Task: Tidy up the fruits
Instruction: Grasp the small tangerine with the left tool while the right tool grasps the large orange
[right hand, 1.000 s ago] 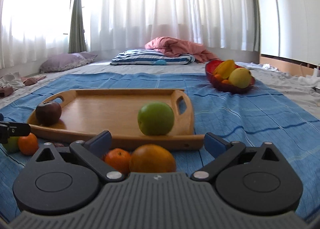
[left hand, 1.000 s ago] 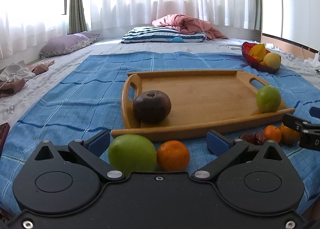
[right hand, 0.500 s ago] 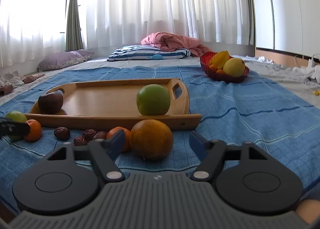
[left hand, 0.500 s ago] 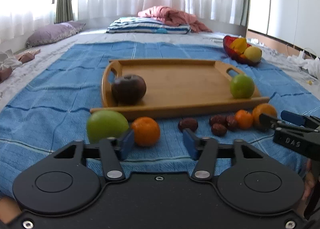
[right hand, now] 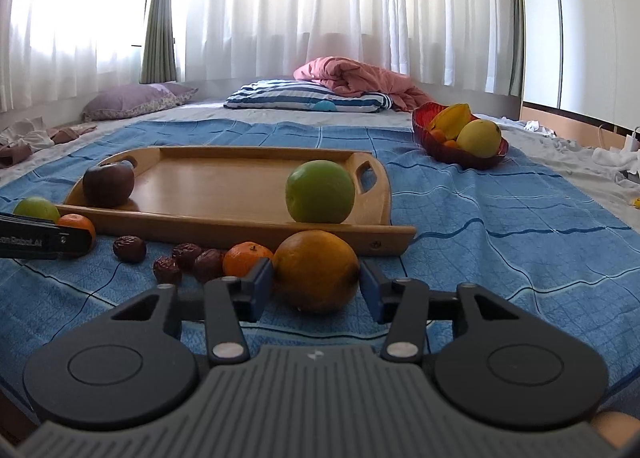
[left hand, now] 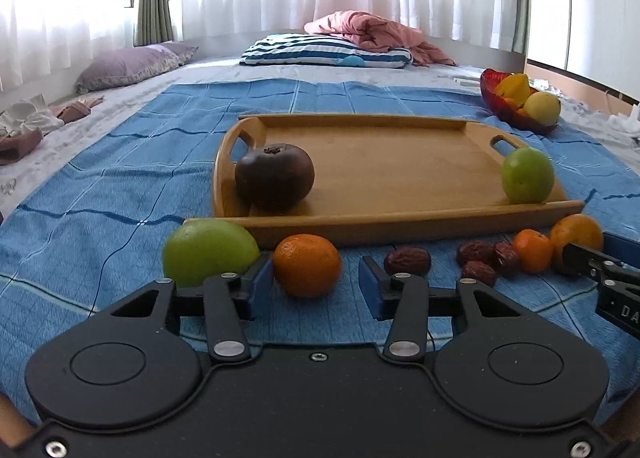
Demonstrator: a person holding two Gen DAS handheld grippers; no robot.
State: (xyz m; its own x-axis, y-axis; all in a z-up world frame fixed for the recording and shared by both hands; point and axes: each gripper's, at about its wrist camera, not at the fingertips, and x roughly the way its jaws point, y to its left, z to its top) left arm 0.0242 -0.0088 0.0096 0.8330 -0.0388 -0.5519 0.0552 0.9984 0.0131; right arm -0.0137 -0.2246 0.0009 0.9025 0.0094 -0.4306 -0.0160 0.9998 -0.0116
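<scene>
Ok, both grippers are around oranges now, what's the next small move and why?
Probably close the right gripper on the big orange. The fruit sits between its open fingers on the blanket, and the tray just beyond has bare space. The left gripper could likewise close on its orange.

Blue checked cloth (left hand: 120, 193), striped pillow (left hand: 320, 51)

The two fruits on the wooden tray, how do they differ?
The dark fruit is deep brownish-purple with a dried calyx on top; the green apple is bright green and smooth. The dark fruit sits by the tray's left handle, the green apple by the right one. Both are round and rest near the front rim.
</scene>
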